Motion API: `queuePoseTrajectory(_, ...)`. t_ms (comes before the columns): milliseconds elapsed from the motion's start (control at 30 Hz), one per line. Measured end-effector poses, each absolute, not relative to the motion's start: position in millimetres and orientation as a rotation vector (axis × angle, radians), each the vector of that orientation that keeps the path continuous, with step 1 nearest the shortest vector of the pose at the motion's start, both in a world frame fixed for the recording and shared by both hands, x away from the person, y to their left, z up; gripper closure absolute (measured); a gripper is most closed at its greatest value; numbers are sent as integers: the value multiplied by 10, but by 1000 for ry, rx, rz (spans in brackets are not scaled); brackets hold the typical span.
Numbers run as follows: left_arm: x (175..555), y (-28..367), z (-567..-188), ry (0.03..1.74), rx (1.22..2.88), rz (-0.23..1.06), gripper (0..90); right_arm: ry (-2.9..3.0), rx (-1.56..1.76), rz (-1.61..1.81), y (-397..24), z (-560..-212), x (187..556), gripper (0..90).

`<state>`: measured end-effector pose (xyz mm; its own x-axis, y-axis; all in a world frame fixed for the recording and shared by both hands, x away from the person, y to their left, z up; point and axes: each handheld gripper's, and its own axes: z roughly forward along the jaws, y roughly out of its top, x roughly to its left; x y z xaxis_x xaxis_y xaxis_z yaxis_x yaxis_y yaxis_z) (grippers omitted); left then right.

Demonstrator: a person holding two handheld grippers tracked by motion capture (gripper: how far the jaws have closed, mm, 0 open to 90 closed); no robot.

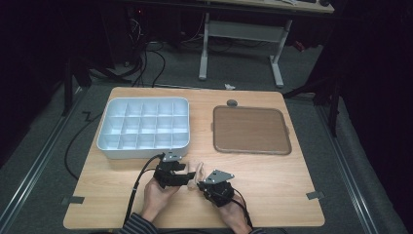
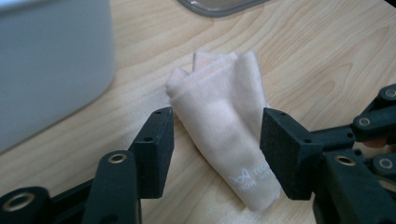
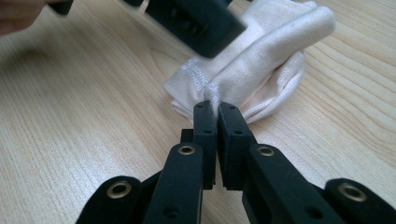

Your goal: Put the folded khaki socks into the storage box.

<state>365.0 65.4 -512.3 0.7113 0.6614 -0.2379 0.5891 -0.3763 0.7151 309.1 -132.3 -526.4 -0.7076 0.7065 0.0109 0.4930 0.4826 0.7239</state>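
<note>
I have the folded cloth (image 3: 252, 60) pinched at its near edge in my right gripper (image 3: 216, 108), jaws fully closed on it. My left gripper (image 2: 217, 140) stands with jaws open astride the cloth, pads clear. The cloth lies on the tabletop (image 1: 272, 180) just before the compartment box (image 1: 144, 127). I'd keep the pinch steady. The right gripper view shows the printed lettering and the pinch; the high view shows the brown tray (image 1: 251, 130).
</note>
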Motion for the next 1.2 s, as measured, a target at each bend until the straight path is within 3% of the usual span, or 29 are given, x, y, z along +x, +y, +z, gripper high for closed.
queuePoseTrajectory(467,3534,555,-5206,952,2143,219,485,2437,1015,1047,-1306,-5288,3105,863)
queuePoseTrajectory(867,3636,567,-5214,986,2135,214,470,2424,1030,1053,-1293,-5306,3173,847)
queuePoseTrajectory(1200,3713,621,-5152,1013,2097,135,415,2390,1066,1096,-1323,-5286,3194,743)
